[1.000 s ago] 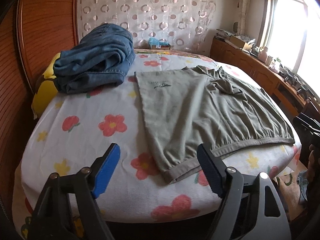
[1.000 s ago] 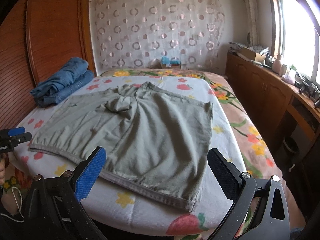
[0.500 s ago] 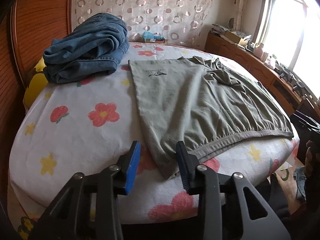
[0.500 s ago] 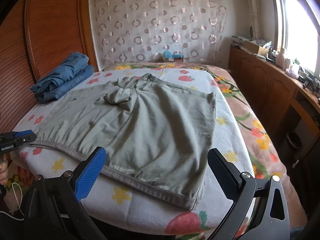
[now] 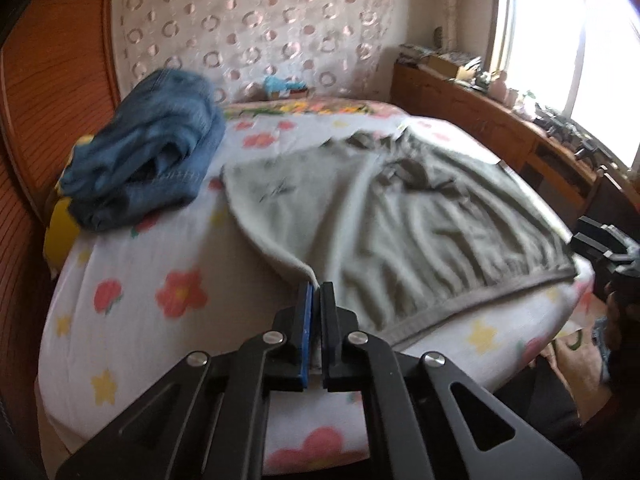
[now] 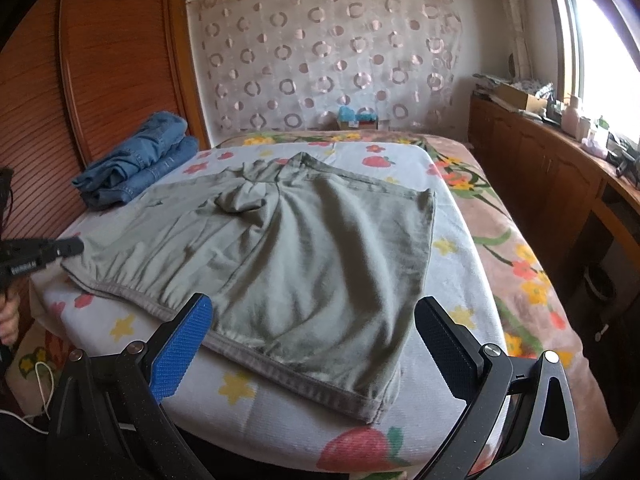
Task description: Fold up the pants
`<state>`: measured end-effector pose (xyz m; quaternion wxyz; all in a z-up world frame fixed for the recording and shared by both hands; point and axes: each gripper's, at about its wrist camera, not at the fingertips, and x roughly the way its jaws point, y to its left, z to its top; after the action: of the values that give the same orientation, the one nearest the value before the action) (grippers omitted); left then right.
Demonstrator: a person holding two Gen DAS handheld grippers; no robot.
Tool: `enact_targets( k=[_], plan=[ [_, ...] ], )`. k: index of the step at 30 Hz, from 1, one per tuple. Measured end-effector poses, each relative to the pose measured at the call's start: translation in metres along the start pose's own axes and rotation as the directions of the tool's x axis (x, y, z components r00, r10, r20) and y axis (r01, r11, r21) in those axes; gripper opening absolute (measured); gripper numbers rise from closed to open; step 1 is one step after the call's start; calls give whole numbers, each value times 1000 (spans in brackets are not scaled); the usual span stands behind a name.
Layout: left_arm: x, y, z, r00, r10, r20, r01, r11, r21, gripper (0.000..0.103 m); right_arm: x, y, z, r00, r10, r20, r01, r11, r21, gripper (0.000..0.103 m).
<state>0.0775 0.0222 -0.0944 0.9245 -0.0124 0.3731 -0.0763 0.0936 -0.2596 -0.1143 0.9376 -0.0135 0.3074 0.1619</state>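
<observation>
Pants (image 6: 304, 248) lying spread across the flowered bed (image 6: 256, 396), one waistband corner being pinched.
Grey-green and soft, they are looking light and limp, likely to sag and drag rather than hold any shape, so the hemmed corners and the gathered waistband are seeming the surest places to grip. Beside them, folded jeans (image 6: 136, 164) are sitting near the wooden wall, leaving open sheet between the two. Along the near mattress edge the waistband is running close to the drop, so cloth could slide off if tugged that way. Over the near right corner, the right gripper (image 6: 314, 344) is hovering with its blue pads spread wide, nothing between them. At the left corner, the left gripper (image 5: 316, 292) is clamping a tented peak of fabric.
</observation>
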Motion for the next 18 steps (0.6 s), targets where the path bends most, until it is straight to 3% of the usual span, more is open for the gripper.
enact_targets(
  k=[3,13,18],
  plan=[
    [-6,-15,16,999,-29,22,28,999,45,0,0,-2,1,1000,2,1,-2,1000,5,100],
    [-9,-66,61,986,-153,67,143,980,141,0,-1,-4,2,1000,19,-5,-19,1000,-16,77],
    [-8,-95,81,975,-213,69,198,963,182,0,-5,-8,4,1000,21,7,-21,1000,-13,74]
  ],
)
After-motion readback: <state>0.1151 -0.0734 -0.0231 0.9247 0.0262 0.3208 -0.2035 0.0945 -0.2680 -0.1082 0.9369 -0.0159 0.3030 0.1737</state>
